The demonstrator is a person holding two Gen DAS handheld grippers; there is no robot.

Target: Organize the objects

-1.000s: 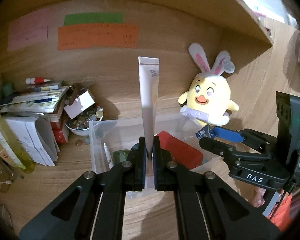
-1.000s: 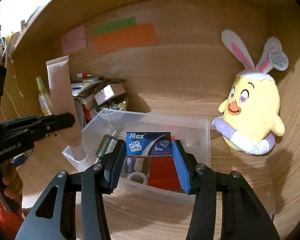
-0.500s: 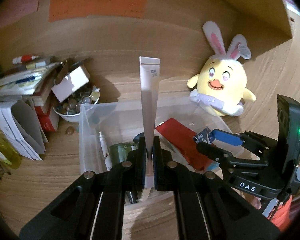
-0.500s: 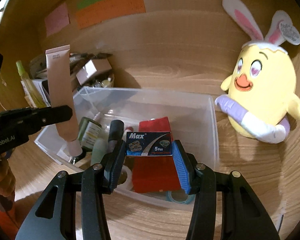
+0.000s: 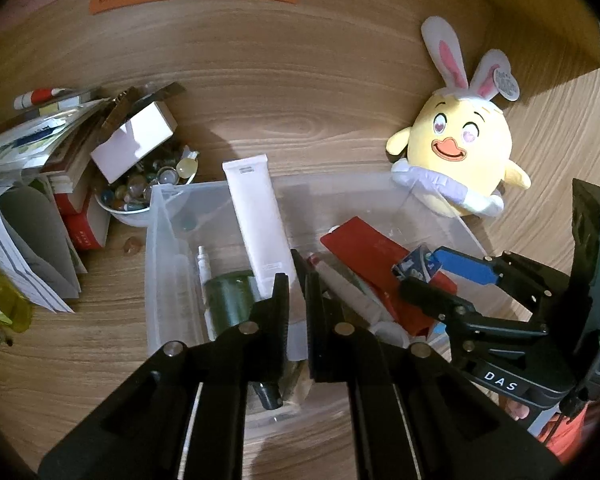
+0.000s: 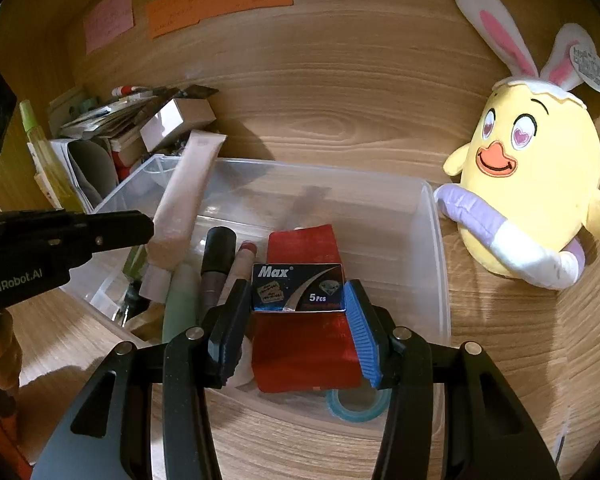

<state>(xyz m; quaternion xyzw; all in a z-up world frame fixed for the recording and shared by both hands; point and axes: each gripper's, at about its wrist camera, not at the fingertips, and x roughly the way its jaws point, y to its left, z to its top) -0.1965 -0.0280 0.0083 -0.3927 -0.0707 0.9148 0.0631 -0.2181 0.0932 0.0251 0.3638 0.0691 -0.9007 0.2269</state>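
Left wrist view: the left gripper [image 5: 298, 276] has its jaws pressed together with nothing between them, and the tube [image 5: 256, 224] leans just beside the left finger, tilted back, its lower end down in the clear bin [image 5: 156, 264] — released, as far as this view tells. In the right wrist view the same tube [image 6: 182, 200] rests against the bin's [image 6: 432, 240] left rim, with its cap among a green bottle [image 6: 180, 304], a dark stick [image 6: 216, 260] and a pink-tipped one. The right gripper [image 6: 298, 308] is clenched on a small blue box [image 6: 298, 288] marked Max, one pad on each short side, and holds it above the red packet [image 6: 304, 344] that lies in the bin; a roll of teal tape [image 6: 356, 404] sits under the near wall. I judge the step in hand to be dropping items into the bin: the tube looks placed, the box not yet. The next move calls for parting the right jaws over the red packet so the box lands flat inside, not on the rim, and for drawing the left gripper back without knocking the leaning tube. Outside the bin a yellow plush [image 6: 532, 184] sits against the wall to its right, and books and a bowl [image 5: 128, 208] of trinkets crowd its left.
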